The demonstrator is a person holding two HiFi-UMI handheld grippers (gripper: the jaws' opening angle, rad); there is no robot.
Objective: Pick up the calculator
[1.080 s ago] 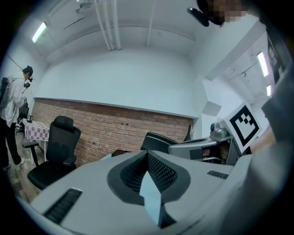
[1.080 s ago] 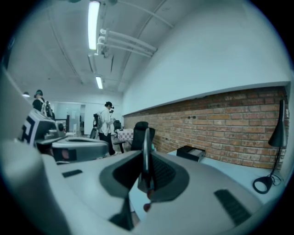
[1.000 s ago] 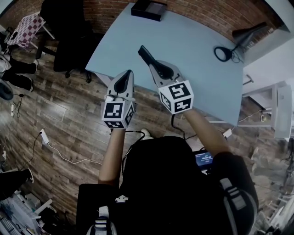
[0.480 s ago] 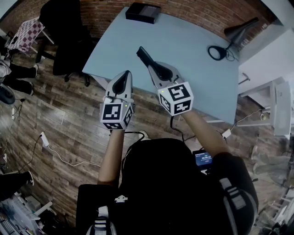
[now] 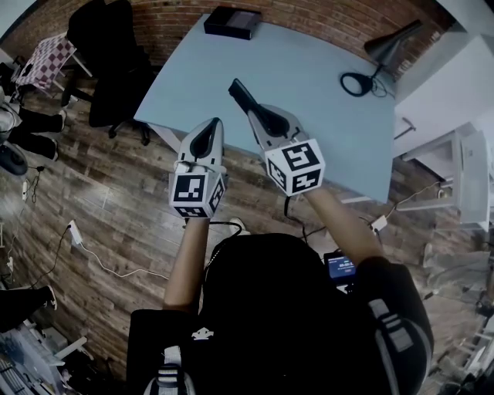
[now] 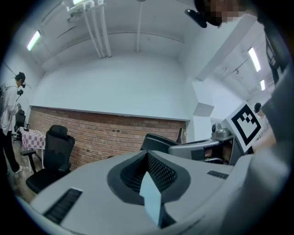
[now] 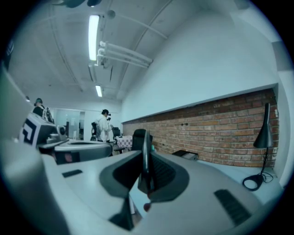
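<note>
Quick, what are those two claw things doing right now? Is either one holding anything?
Left gripper: closed, holding nothing.
Right gripper: closed on a thin, flat black calculator, held edge-on.

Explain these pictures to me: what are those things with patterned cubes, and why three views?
No robot here: a person holds a two-jaw gripper in each hand. The top-down picture comes from a camera on their head; the other two from cameras riding on the grippers, looking along the jaws. The right gripper clamps a thin dark slab, the calculator, in the air near the pale blue table. The left gripper looks closed and empty. On the table: a black box and a desk lamp.
</note>
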